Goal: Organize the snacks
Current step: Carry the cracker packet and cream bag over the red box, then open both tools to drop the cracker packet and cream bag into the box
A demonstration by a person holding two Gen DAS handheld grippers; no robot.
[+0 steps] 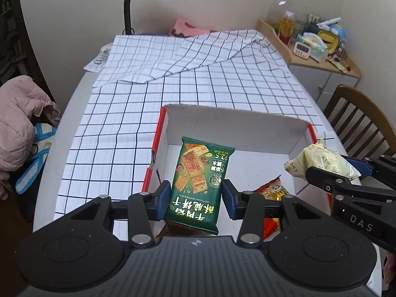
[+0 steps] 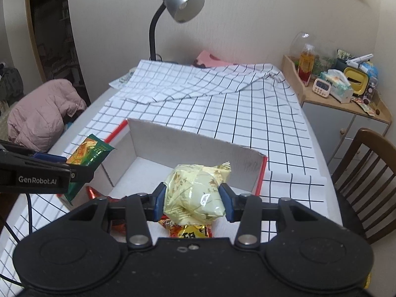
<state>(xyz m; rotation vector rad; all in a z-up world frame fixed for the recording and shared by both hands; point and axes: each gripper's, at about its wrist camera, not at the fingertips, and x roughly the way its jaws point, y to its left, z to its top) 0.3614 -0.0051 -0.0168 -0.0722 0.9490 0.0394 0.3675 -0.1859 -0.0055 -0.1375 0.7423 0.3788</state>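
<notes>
Risking slippage: left gripper point(image 1: 197, 195) fingers pinching green biscuit packet point(image 1: 198, 175), right gripper point(image 2: 194, 201) fingers squeezing puffy cream bag point(image 2: 195, 193) above box point(image 2: 198, 148), lower centre.

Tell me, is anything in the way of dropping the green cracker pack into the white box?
Nothing visible blocks it. The left gripper holds the green cracker pack above the white box, whose top is open. A red-and-gold snack lies on the floor nearby, with bare floor beyond.
</notes>
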